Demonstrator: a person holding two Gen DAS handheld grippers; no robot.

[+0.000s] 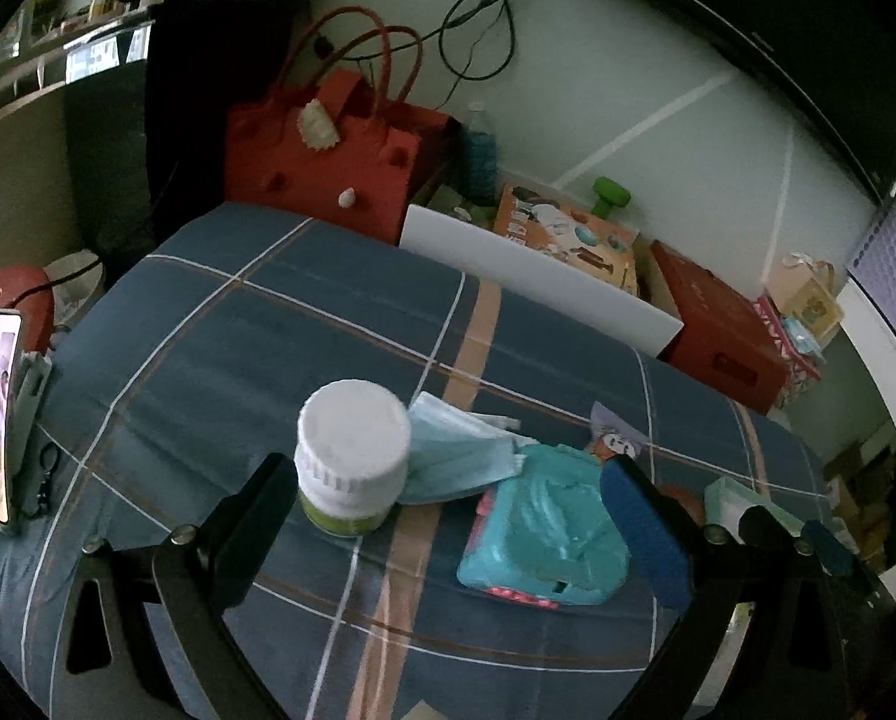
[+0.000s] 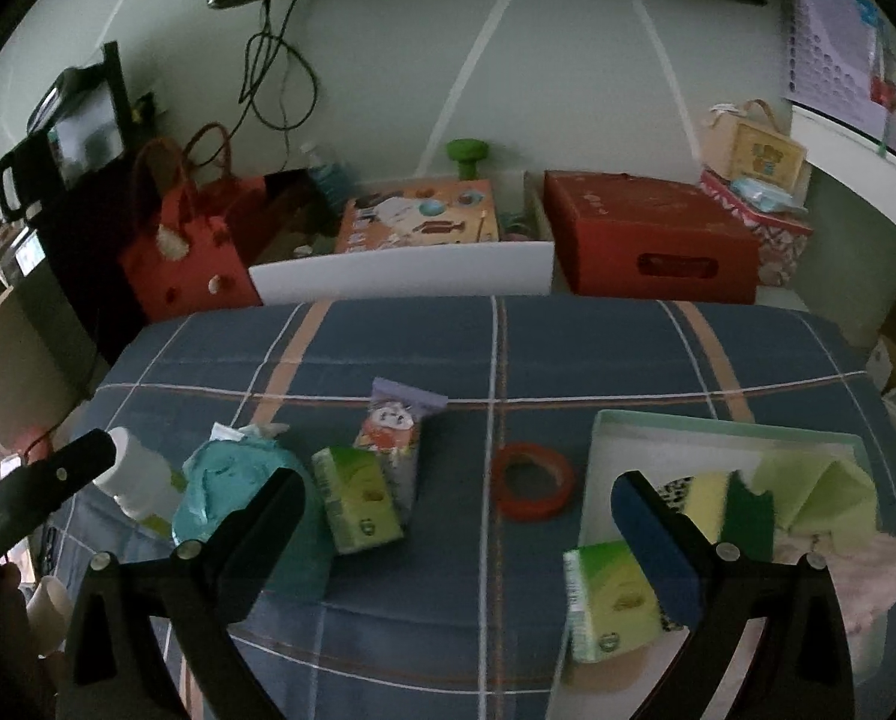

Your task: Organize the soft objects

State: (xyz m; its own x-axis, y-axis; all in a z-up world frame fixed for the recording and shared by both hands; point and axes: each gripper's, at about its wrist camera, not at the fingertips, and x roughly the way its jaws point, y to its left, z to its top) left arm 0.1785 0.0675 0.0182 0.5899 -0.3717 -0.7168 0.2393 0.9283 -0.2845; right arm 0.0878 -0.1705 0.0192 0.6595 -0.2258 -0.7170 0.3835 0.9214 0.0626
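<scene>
Both tongs gape wide and empty, the left gripper (image 1: pixel 454 510) over the face mask (image 1: pixel 457 456), where its finger could topple the white-capped bottle (image 1: pixel 349 462).

A crowded left half of the plaid-covered table (image 2: pixel 568 348): a white-capped bottle (image 1: pixel 351 456), a face mask (image 1: pixel 460 450) and a teal wipes pack (image 1: pixel 544 534) sit touching one another. The far half lies bare. In the middle, open cloth surrounds a red tape roll (image 2: pixel 532 480); a tray (image 2: pixel 712 438) fills the right.
</scene>
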